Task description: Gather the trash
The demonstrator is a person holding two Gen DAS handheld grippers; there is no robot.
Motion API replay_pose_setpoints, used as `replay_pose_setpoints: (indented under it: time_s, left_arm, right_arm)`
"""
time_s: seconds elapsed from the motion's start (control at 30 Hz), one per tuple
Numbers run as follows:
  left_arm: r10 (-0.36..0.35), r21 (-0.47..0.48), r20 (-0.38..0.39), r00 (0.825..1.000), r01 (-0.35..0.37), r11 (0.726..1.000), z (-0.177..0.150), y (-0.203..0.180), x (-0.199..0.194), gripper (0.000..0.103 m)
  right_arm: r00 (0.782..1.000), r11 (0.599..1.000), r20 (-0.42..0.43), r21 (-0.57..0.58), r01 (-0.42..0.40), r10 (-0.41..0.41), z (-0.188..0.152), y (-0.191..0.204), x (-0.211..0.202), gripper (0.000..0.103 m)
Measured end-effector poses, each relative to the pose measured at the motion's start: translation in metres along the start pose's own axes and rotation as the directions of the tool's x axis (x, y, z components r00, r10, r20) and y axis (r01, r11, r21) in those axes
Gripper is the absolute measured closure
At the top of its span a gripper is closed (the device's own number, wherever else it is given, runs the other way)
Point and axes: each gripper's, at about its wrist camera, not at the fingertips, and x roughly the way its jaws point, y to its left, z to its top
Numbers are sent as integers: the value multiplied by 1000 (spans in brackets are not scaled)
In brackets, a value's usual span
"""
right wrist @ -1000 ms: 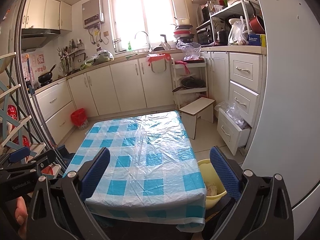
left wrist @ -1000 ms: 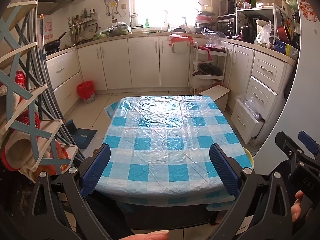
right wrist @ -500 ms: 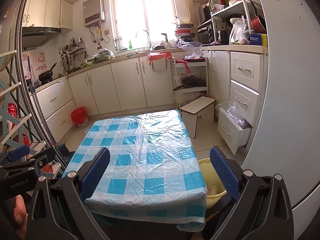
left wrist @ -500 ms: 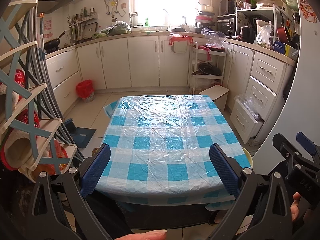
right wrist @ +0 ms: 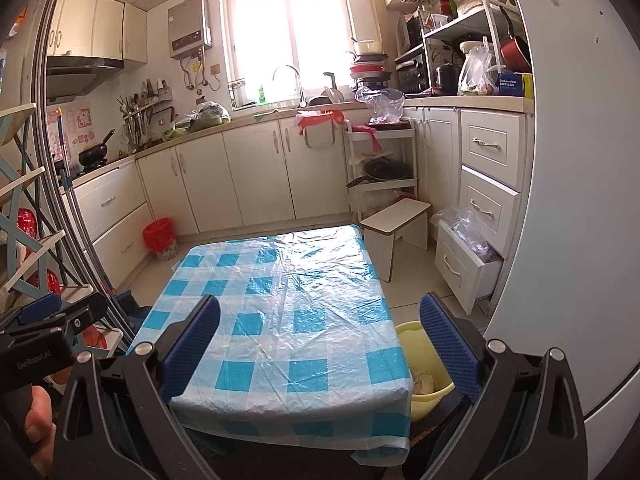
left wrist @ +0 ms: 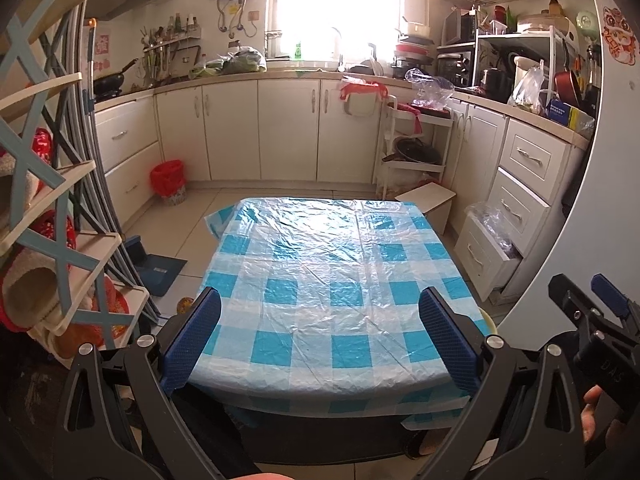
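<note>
- Because both the left tongs (left wrist: 319, 336) and the right tongs (right wrist: 319, 344) hang spread wide and empty, nothing is gripped yet.
- No trash shows on the worktop (right wrist: 280, 304); some crumpled scraps lie in the yellow bowl (right wrist: 424, 364) at 4 o'clock, a red bin (left wrist: 168, 176) at 10 o'clock.
- The thin, glossy, wrinkled sheet (left wrist: 332, 280) could snag and drag if pinched.

Wide-open right tool (right wrist: 319, 344) above checked tablecloth (right wrist: 288, 320), yellow bin (right wrist: 420, 350) beside.
</note>
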Motion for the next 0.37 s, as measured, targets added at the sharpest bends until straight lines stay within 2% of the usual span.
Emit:
replay_pose_setpoints:
  time_s: [0.1,0.37]
  left_arm:
    - [19,13,6,1000,-19,1000,0,-1,1,8]
    - [1,12,-52,999,0,1000,-2,0,13,8]
  right_arm:
    - [1000,1000,6,0,5,-5,0,0,0,7]
    - [1000,1000,24,-25,5,-4,0,3,-3,7]
